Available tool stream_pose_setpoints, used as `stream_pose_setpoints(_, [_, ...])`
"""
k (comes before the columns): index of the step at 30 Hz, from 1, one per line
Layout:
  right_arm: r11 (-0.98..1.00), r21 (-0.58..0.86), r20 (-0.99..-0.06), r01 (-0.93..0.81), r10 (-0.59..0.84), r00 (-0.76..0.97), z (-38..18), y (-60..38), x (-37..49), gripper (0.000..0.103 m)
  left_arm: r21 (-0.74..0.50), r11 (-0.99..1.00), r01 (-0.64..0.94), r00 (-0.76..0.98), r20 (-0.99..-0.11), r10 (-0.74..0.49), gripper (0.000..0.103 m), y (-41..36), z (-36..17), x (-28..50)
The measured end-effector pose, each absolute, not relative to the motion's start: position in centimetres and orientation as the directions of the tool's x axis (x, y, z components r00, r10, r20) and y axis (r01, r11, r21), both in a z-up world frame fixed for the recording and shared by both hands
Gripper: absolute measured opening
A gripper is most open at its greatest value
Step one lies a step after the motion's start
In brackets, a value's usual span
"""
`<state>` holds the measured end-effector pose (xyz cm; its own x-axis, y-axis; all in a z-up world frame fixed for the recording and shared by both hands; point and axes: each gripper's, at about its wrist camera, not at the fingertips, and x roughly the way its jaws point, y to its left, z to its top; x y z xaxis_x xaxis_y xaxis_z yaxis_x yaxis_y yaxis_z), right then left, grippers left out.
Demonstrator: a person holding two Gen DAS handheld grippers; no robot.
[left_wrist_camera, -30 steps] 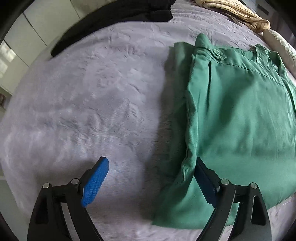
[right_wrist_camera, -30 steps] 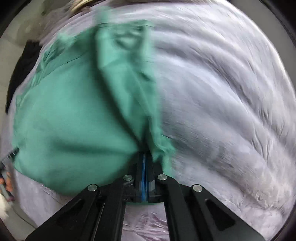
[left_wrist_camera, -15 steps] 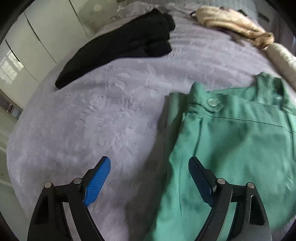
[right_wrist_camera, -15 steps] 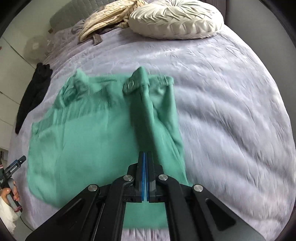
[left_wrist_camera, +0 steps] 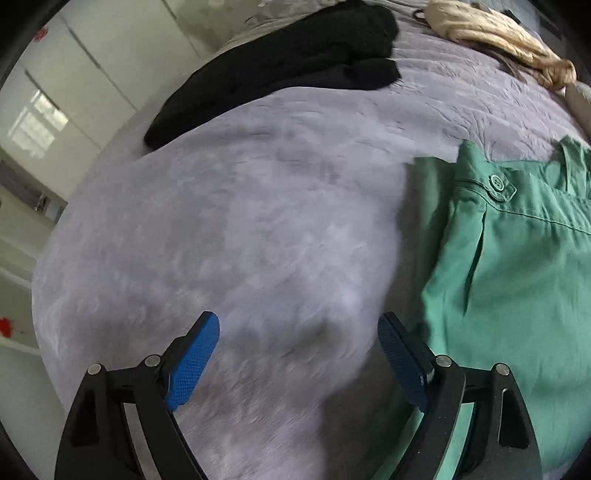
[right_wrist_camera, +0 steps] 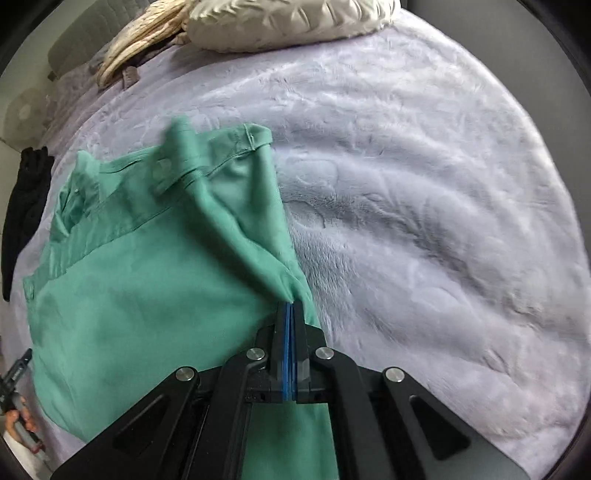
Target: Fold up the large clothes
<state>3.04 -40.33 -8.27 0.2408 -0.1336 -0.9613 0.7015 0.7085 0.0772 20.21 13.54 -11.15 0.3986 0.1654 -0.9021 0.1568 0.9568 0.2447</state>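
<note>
Left gripper (left_wrist_camera: 298, 338) held wide apart over lilac blanket (left_wrist_camera: 240, 221), nothing between pads. Green garment (right_wrist_camera: 147, 295) spread on blanket (part-folded), right edge lifted. Right gripper (right_wrist_camera: 289, 314) clamped tight on that edge.

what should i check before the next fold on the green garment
1. Right claw shut on the green garment: ok, a fold of cloth is pinched at its tips.
2. Left claw free: ok, open over bare blanket, nothing between its pads.
3. Garment's left edge within reach of the left claw: ok, it lies just beside the right pad.
4. Garment flat: not ok, the held side is lifted and creased.
5. Landing space on the blanket: ok, the black clothes, beige cloth and pillow lie apart from it.
6. Hem aligned underneath: cannot tell, hidden.
</note>
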Motion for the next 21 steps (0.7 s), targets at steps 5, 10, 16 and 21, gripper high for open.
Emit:
stream_pose_setpoints(5, [0.734, 0.066, -0.96, 0.676, -0.137, 0.242, -6.5, -36.6, 1.7, 0.003, 0.152, 0.977, 0.151, 0.406, -0.91, 0.079, 0.089, 15.6, -8.2, 16.6])
stream_pose_setpoints(10, [0.764, 0.128, -0.965, 0.632, -0.052, 0.257, -6.5, -31.5, 1.7, 0.003, 0.073, 0.977, 0.202, 0.377, -0.926, -0.009, 0.089, 14.4, -8.7, 14.6])
stream_pose_setpoints(16, [0.757, 0.218, -0.967, 0.616, 0.079, 0.244, -8.2, -26.1, 1.8, 0.003, 0.116, 0.972, 0.206, 0.276, -0.96, 0.056, 0.089, 14.7, -12.6, 13.4])
stream_pose_setpoints(21, [0.753, 0.25, -0.964, 0.609, 0.132, 0.233, -8.3, -23.3, 1.1, 0.003, 0.139, 0.975, 0.174, 0.213, -0.972, 0.101, 0.089, 16.9, -14.7, 13.0])
